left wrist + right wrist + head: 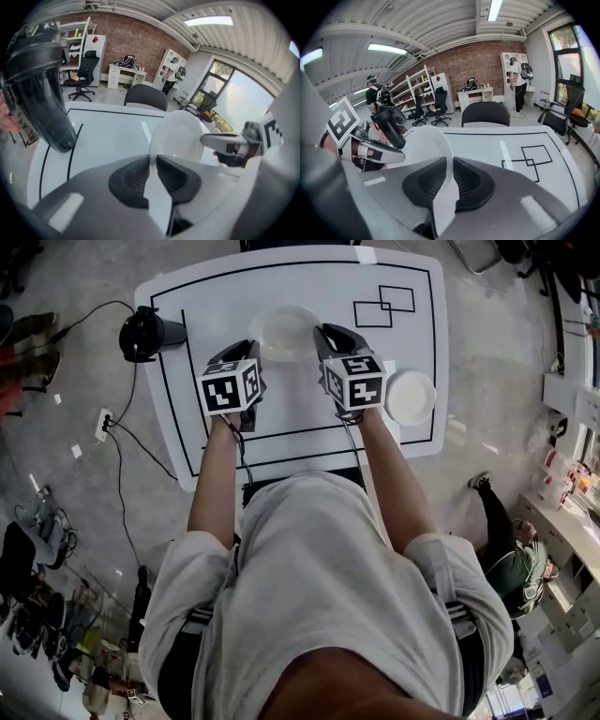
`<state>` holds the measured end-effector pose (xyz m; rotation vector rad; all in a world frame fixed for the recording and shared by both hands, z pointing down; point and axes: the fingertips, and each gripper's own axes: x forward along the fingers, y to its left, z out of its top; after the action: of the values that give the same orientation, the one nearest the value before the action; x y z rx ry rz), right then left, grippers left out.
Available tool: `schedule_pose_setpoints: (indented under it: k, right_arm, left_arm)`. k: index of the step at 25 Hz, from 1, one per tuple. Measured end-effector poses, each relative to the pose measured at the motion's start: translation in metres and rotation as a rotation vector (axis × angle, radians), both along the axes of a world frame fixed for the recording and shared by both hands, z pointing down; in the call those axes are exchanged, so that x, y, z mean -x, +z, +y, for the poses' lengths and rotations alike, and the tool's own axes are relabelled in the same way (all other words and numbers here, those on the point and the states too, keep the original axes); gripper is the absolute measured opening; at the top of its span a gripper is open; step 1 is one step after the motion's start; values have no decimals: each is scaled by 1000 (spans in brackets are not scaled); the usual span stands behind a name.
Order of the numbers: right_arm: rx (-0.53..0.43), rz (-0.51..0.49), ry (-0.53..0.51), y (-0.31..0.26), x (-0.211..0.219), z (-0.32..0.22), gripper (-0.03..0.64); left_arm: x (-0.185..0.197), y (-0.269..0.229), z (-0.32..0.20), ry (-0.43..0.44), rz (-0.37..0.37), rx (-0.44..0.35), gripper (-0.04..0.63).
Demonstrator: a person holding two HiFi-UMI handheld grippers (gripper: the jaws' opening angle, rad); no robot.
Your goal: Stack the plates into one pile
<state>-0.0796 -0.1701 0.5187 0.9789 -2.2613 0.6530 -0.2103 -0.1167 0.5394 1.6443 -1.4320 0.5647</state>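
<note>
Closest to the lens: grey shirt (319,549) and two bare forearms (217,474) stretched toward a white counter (216,296) marked with black lines. Clenched on the left rim of a big plate (286,332): jaws of the left gripper (246,351), with the rim pinched edge-on between the ribbed pads. Clenched on the opposite, right rim: jaws of the right gripper (328,336), with the white edge likewise standing between its pads. Held so from both sides, at the far middle of the counter. Just right of the right gripper, near the counter's right edge: small plate (411,396), lying flat, apart from the big one. At the far left edge: black jug (141,334). Toward the far right: two overlapping black squares (384,306) drawn on the counter.
</note>
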Motion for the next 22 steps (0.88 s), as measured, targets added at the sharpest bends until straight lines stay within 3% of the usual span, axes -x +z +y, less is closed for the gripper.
schedule_pose_setpoints:
  k: [22]
  right_arm:
    - [-20, 18, 164, -11, -110, 33, 46]
  left_arm:
    - [-103, -8, 10, 176, 4, -3, 46]
